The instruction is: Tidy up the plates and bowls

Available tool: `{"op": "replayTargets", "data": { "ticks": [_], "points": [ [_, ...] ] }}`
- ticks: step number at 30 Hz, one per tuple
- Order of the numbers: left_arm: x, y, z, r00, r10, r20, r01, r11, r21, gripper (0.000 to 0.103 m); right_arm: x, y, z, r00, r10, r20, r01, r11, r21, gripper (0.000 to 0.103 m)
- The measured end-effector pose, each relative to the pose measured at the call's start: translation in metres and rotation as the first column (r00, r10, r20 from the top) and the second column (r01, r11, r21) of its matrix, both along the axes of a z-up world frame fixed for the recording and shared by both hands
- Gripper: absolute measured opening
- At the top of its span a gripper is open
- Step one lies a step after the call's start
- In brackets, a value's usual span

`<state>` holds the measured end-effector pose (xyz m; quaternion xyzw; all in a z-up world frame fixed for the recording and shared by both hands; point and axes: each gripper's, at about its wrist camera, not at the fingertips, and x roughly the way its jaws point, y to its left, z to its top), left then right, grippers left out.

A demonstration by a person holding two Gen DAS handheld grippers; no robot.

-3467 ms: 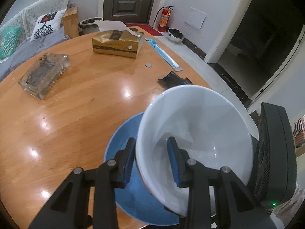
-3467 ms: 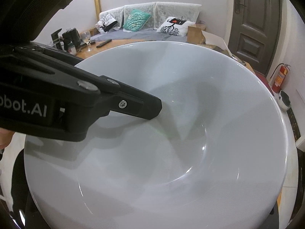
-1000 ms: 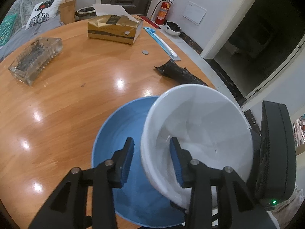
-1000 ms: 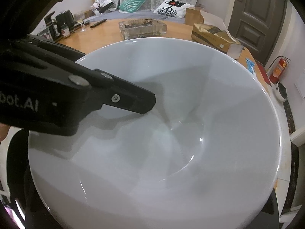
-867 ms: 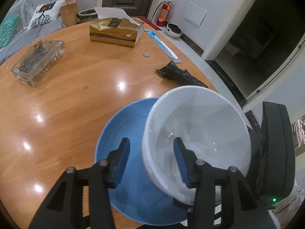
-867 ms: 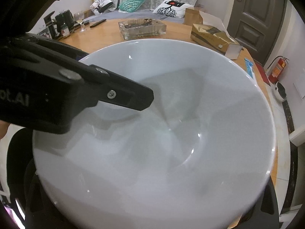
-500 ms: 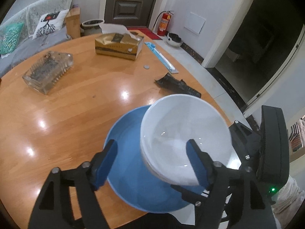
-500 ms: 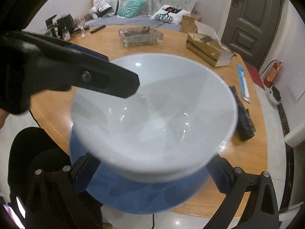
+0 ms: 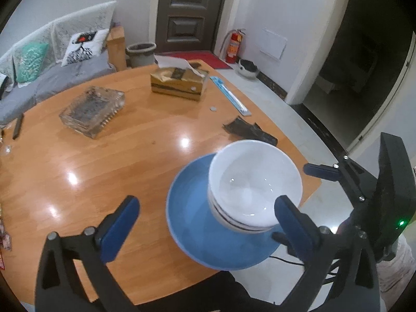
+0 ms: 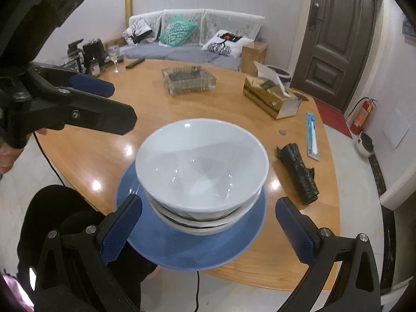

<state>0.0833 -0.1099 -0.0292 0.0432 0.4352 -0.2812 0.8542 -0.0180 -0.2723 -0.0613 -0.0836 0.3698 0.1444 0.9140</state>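
White bowl (image 10: 201,166) sat nested in a second bowl (image 10: 202,223) on the blue plate (image 10: 192,247) at the table (image 9: 104,156) edge. Left gripper (image 9: 208,223) and right gripper (image 10: 208,231) were spread, empty. Stacking appeared complete.

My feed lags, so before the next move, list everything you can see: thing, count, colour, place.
bowls: two visible, white, nested on the plate
plate: one, blue, table's near edge, overhanging it
table: one, round, wood
ashtray: one, clear glass, mid-table
tissue box: one, gold, far side
coin: one, grey, near the tissue box
blue packet: one, long, far edge
black roll: one, right of the plate
sofa: one, grey, cushions, beyond the table
extinguisher: one, red, by the door
left hand-held gripper: open, behind the plate
right hand-held gripper: open, either side of the plate
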Motion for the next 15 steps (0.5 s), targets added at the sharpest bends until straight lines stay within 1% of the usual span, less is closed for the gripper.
{"op": "replayTargets", "data": {
  "ticks": [3,7,12,15],
  "points": [
    [-0.003,0.007,0.003,1.000,0.028,0.014,-0.028,1.000,0.003,0.103,-0.004,0.000,0.009,0.999,-0.005,0.045,0.005,1.000,0.001,0.102],
    [-0.006,0.015,0.004,0.996,0.087,0.035,-0.088,0.996,0.028,0.103,-0.006,0.000,0.019,0.997,-0.004,0.080,0.002,1.000,0.017,0.102],
    [-0.012,0.028,0.009,0.984,0.146,0.102,-0.149,0.989,0.020,0.103,-0.011,-0.002,0.029,0.990,-0.012,0.141,0.001,0.997,0.076,0.102],
    [-0.017,0.038,0.012,0.971,0.189,0.146,-0.191,0.982,0.004,0.103,-0.010,0.001,0.034,0.985,-0.026,0.172,0.016,0.998,0.059,0.102]
  ]
}}
